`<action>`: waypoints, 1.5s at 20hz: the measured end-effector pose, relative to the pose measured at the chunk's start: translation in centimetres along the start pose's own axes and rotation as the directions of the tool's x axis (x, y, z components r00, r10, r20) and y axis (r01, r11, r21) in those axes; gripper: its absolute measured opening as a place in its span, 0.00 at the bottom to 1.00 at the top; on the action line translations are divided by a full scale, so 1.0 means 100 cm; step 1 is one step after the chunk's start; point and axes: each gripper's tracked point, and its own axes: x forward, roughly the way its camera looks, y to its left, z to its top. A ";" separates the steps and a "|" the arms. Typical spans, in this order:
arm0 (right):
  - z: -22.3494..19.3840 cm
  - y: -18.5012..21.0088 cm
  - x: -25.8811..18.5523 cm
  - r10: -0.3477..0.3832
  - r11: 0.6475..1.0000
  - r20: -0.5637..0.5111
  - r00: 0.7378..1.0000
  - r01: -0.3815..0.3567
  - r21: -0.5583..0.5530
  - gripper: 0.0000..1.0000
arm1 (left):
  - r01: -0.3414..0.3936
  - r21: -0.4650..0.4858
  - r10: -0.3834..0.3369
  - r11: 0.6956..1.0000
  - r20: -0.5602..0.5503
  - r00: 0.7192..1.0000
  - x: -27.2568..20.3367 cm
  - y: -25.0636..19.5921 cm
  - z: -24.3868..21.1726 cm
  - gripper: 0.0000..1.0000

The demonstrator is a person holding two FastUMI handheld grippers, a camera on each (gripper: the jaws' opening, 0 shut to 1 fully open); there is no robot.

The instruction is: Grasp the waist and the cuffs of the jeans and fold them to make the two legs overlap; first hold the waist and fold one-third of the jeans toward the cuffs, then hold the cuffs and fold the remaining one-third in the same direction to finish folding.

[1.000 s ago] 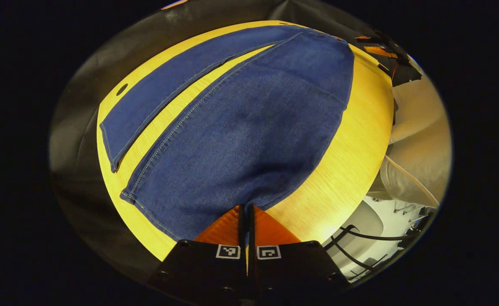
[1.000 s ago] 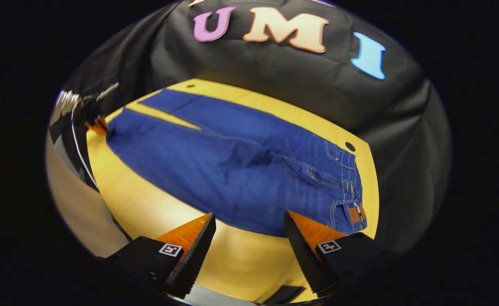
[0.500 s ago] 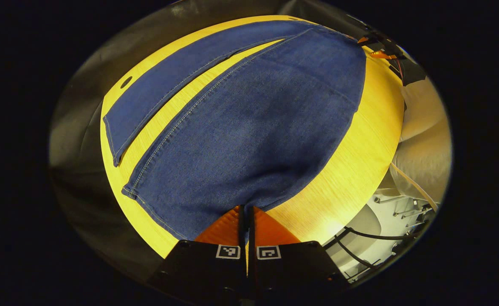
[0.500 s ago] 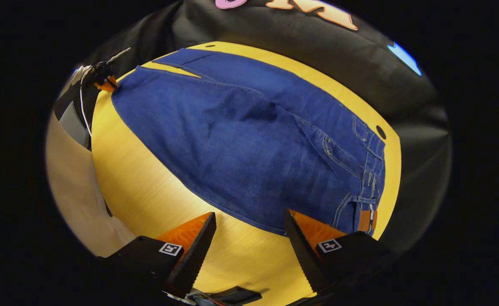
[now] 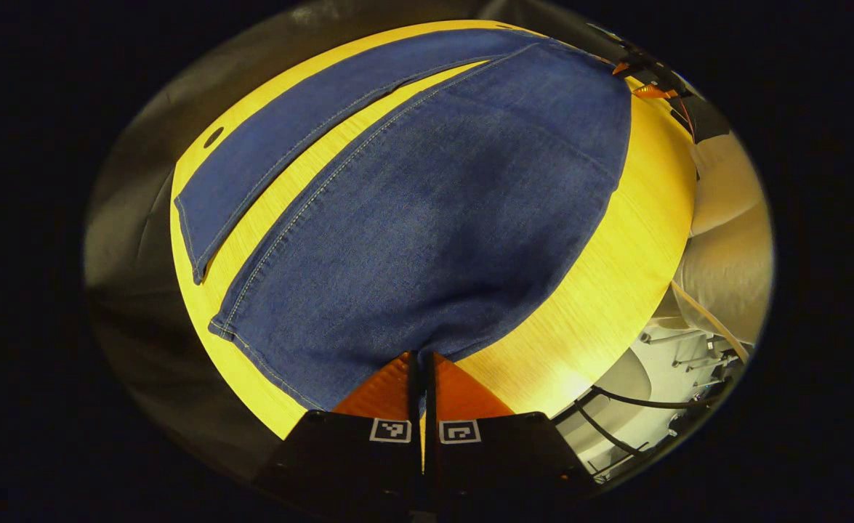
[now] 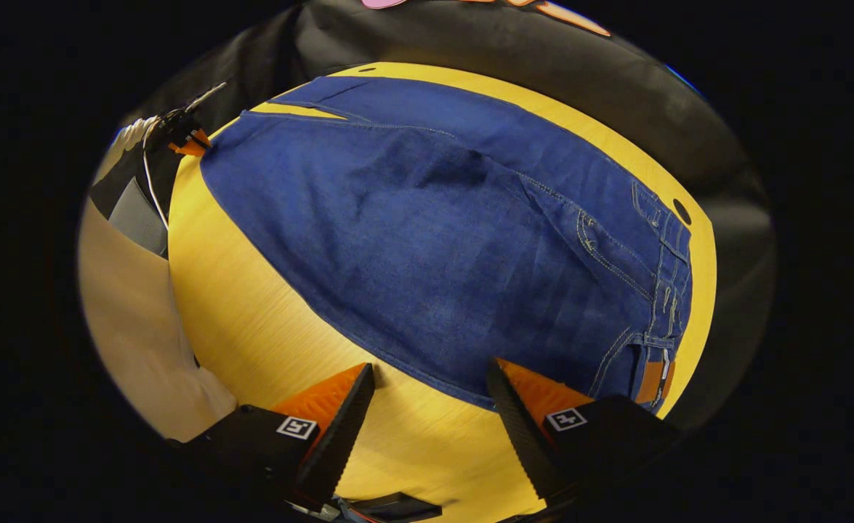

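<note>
Blue jeans (image 6: 434,240) lie spread flat on the yellow wooden table (image 6: 252,341), both legs apart w/ a wedge of table showing between them. Waist (image 6: 663,290) w/ belt loops and a tan leather patch (image 6: 648,381) sits at the right in the right gripper view; cuffs run off toward the far left.

Left gripper (image 5: 421,359): jaws closed tight, pinching the near corner of the nearer leg's cuff (image 5: 310,363), denim bunched right at the fingertips. Other leg (image 5: 310,123) lies farther off, its cuff end near a dark hole in the table (image 5: 213,136).

Right gripper (image 6: 430,378): jaws wide open, nothing between them, poised over bare table just beside the jeans' near edge by the waist. One finger (image 6: 521,414) sits close to the denim edge; can't tell if it touches.

In the right gripper view the left gripper shows far off at the cuff corner. Person's light sleeve (image 6: 136,319) at the table's edge
</note>
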 end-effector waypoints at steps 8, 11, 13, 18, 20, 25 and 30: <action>0.025 -0.016 0.002 -0.039 0.999 0.096 0.995 0.042 -0.030 0.36 | -0.031 -0.031 0.032 0.999 0.023 0.999 0.010 0.010 0.009 0.00; 0.033 -0.019 0.003 -0.102 0.995 0.117 0.988 0.102 0.003 0.05 | -0.045 -0.038 0.046 0.998 0.031 0.998 0.007 0.007 0.009 0.00; 0.025 -0.017 -0.005 -0.115 0.989 0.087 0.990 0.106 0.102 0.04 | -0.050 -0.052 0.052 0.997 0.040 0.998 0.007 0.009 0.008 0.00; 0.027 -0.020 -0.006 -0.221 0.964 0.080 0.972 0.205 0.168 0.00 | -0.074 -0.318 0.130 0.945 0.158 0.979 0.007 0.012 0.009 0.00; 0.030 -0.020 -0.011 -0.280 0.943 0.094 0.955 0.256 0.214 0.03 | -0.095 -0.478 0.205 0.873 0.183 0.962 0.009 0.016 0.014 0.00; 0.061 -0.033 -0.044 -0.398 0.849 0.163 0.903 0.296 0.437 0.03 | -0.178 -0.706 0.473 0.686 0.247 0.846 -0.016 0.046 0.050 0.00; 0.109 -0.061 -0.080 -0.520 0.784 0.243 0.819 0.345 0.516 0.02 | -0.148 -0.796 0.595 0.587 0.300 0.746 -0.071 0.095 0.093 0.00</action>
